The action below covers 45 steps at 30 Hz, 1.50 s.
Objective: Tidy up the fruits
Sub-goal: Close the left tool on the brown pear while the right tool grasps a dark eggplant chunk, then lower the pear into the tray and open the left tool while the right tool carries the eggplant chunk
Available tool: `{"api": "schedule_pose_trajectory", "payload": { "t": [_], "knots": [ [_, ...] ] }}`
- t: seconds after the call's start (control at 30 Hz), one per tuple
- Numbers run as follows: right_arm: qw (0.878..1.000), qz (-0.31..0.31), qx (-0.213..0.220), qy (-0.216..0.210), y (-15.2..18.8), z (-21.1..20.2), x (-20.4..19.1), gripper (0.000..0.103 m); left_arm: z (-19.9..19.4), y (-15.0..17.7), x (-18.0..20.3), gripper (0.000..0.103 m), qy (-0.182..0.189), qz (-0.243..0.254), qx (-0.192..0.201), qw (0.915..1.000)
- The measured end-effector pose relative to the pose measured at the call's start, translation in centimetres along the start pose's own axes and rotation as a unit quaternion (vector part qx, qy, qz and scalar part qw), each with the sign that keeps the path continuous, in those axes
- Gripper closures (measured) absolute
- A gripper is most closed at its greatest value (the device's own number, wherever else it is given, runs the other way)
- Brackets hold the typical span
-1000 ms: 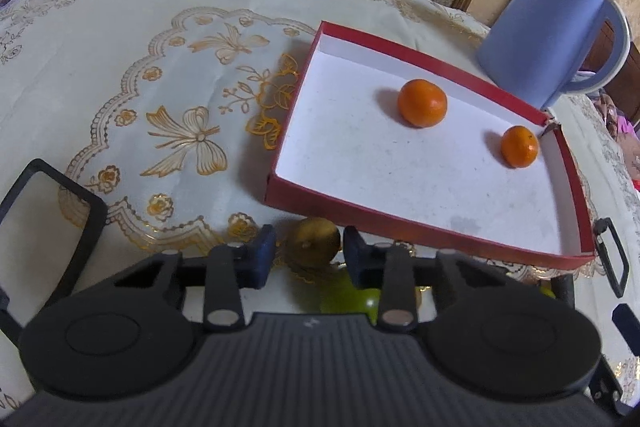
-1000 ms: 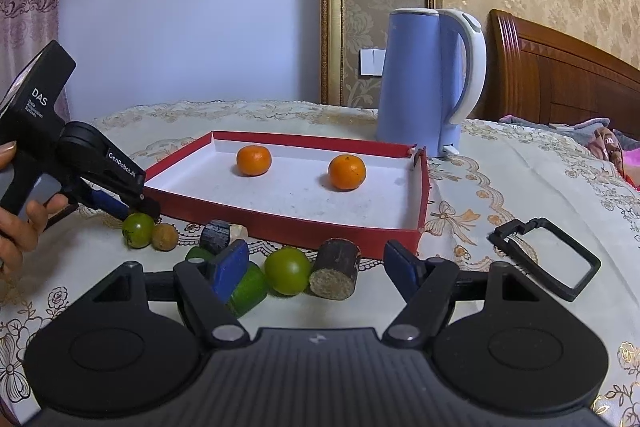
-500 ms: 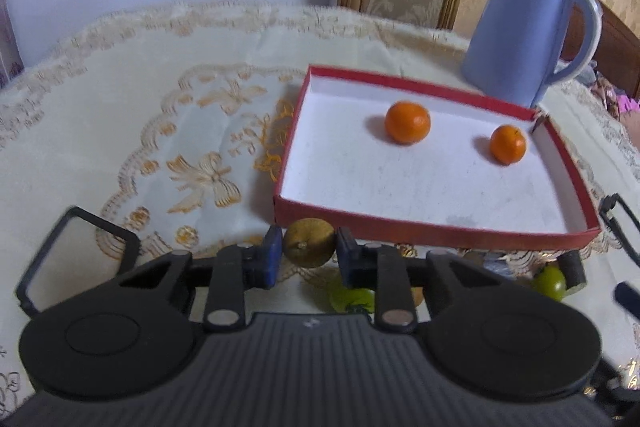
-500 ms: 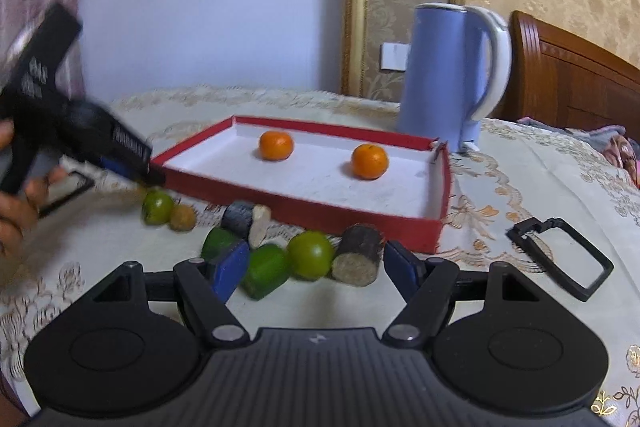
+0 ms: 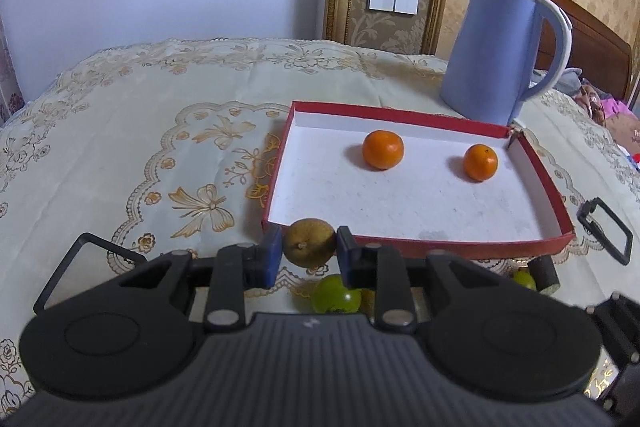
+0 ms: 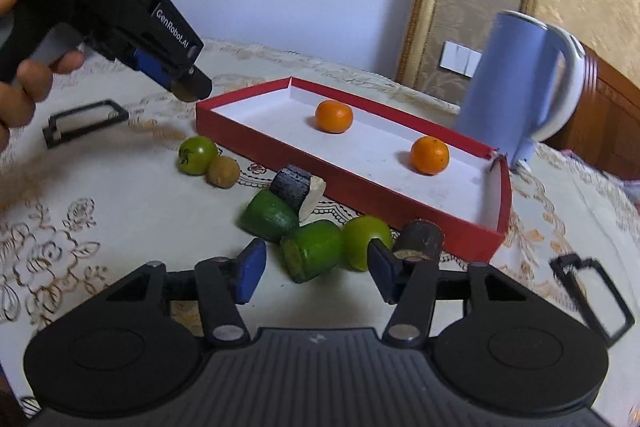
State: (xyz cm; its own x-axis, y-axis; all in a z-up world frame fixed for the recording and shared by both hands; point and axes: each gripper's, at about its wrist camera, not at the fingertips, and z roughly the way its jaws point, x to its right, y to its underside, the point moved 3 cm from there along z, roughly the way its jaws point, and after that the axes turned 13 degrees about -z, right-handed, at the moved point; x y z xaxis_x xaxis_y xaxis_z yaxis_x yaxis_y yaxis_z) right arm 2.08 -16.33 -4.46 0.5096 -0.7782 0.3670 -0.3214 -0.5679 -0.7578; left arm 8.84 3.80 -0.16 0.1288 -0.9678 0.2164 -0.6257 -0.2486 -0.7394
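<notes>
A: Our left gripper (image 5: 309, 254) clamps a brown fruit (image 5: 309, 242), lifted at the near left corner of the red tray (image 5: 416, 250).

B: Our right gripper (image 6: 316, 273) is spread open around a green cylinder (image 6: 312, 251) on the desk (image 6: 120, 203).

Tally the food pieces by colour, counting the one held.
orange: 2
green piece: 4
brown fruit: 2, one in the left gripper
dark log: 2
Total: 10
</notes>
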Motion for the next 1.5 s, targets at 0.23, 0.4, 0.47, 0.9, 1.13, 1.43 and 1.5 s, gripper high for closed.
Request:
{"api": "schedule_pose_trajectory", "payload": {
  "t": [0.23, 0.4, 0.47, 0.9, 1.13, 1.43, 1.5],
  "knots": [
    [0.999, 0.024, -0.007, 0.039, 1.0, -1.2, 3.9, 0.048, -0.1, 0.4, 0.7, 0.077, 0.005, 0.011, 0.0, 0.9999],
    [0.998, 0.034, -0.017, 0.051, 2.2, -1.1, 5.9, 0.048, 0.0, 0.7, 1.5, 0.077, 0.009, 0.02, -0.004, 0.9998],
    [0.999, 0.029, -0.016, 0.043, 2.3, -0.8, 6.2, 0.048, 0.0, 0.8, 1.8, 0.077, 0.009, 0.023, -0.004, 0.9997],
    [0.999, -0.002, -0.032, -0.008, 2.5, 1.8, 7.3, 0.048, -0.2, 1.2, 3.0, 0.077, 0.013, 0.043, -0.002, 0.999],
    [0.999, -0.02, -0.027, -0.034, 1.8, 3.0, 7.1, 0.054, -0.2, 1.2, 3.4, 0.077, 0.018, 0.051, -0.001, 0.9985],
    [0.999, 0.007, -0.034, -0.029, 2.1, 2.9, 7.4, 0.059, -0.3, 0.5, 3.4, 0.077, 0.046, 0.041, -0.005, 0.9981],
    [0.999, 0.016, -0.034, -0.022, 2.3, 2.5, 7.4, 0.059, -0.4, 0.1, 3.5, 0.077, 0.052, 0.039, -0.001, 0.9979]
  ]
}}
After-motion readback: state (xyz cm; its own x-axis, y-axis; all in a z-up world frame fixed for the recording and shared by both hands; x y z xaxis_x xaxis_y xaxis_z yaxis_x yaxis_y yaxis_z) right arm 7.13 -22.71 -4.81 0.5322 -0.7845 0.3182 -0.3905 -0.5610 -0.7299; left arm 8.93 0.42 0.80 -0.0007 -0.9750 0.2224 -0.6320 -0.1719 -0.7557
